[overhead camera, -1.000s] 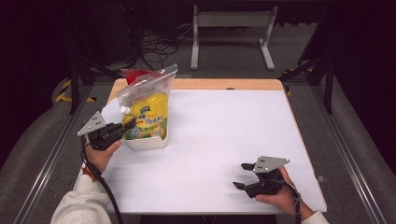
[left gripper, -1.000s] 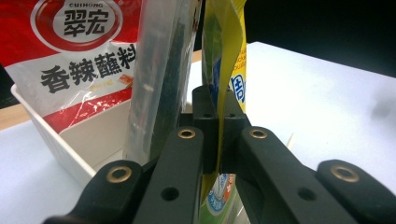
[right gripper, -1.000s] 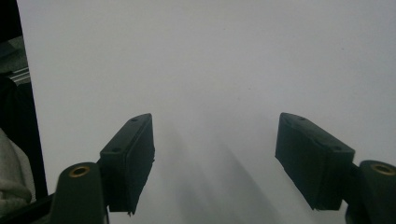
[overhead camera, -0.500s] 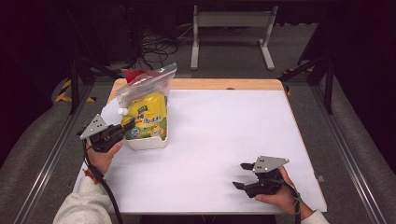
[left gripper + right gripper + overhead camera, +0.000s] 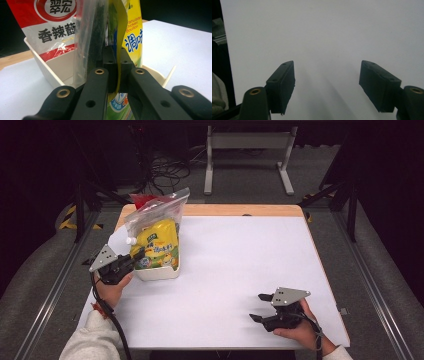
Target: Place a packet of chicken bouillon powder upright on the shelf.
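At the near left part of the white counter (image 5: 235, 265), the left tongs (image 5: 141, 254) are clamped on the yellow pouch (image 5: 159, 242), a spouted packet with green and blue print. In the left gripper view the two black jaws stand pressed together with the pouch's yellow edge (image 5: 120, 50) pinched flat between the pads. The pouch stands upright in a white tub (image 5: 159, 271), which sits on the counter close to its left edge. Beside the pouch in the same tub is a clear plastic bag (image 5: 160, 209), its top rising above the pouch and leaning toward the far side, and behind it a red and white packet (image 5: 53, 25) with printed characters, whose red top shows over the bag in the high view. In the left gripper view the clear bag (image 5: 91, 40) hangs just beside the pinched edge, on the jaws' left. The person's left hand wraps the gripper body from below, a pale sleeve coming in from the bottom edge and a black cable trailing down along it.

Well apart, near the front right of the counter, the right tongs (image 5: 261, 307) rest low over the bare surface, held in the person's right hand. Their jaws stand wide apart with nothing between them; the right gripper view shows the two pads (image 5: 284, 85) over plain white counter (image 5: 324, 37).
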Action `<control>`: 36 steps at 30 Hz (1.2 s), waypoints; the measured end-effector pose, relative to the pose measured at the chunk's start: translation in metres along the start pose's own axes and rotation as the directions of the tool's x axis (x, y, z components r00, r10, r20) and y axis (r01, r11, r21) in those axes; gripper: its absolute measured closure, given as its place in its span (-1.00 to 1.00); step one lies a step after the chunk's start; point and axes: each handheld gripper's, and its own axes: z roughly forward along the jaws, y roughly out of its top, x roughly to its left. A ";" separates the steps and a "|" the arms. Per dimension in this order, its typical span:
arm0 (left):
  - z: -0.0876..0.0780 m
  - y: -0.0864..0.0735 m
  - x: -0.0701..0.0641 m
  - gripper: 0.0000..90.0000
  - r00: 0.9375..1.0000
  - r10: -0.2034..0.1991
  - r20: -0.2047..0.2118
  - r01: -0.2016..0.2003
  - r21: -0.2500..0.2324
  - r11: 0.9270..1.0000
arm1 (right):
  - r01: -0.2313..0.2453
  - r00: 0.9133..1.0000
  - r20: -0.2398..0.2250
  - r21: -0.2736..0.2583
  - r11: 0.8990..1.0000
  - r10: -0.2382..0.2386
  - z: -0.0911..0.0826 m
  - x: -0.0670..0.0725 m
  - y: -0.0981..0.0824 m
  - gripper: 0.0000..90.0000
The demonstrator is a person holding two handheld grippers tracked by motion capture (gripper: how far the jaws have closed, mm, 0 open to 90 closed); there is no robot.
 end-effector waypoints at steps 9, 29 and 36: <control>0.000 0.000 0.000 0.94 1.000 -0.002 -0.004 0.002 0.001 1.000 | 0.007 1.000 0.003 0.001 1.000 -0.007 0.000 -0.001 0.000 -0.37; -0.004 0.005 -0.006 0.67 1.000 0.009 -0.015 -0.009 0.002 1.000 | -0.013 0.998 0.054 -0.028 1.000 0.014 -0.006 -0.006 0.000 -0.38; -0.006 0.007 -0.009 0.57 0.999 0.020 -0.025 -0.020 0.006 1.000 | -0.014 0.999 0.052 -0.028 1.000 0.015 -0.006 -0.006 0.000 -0.38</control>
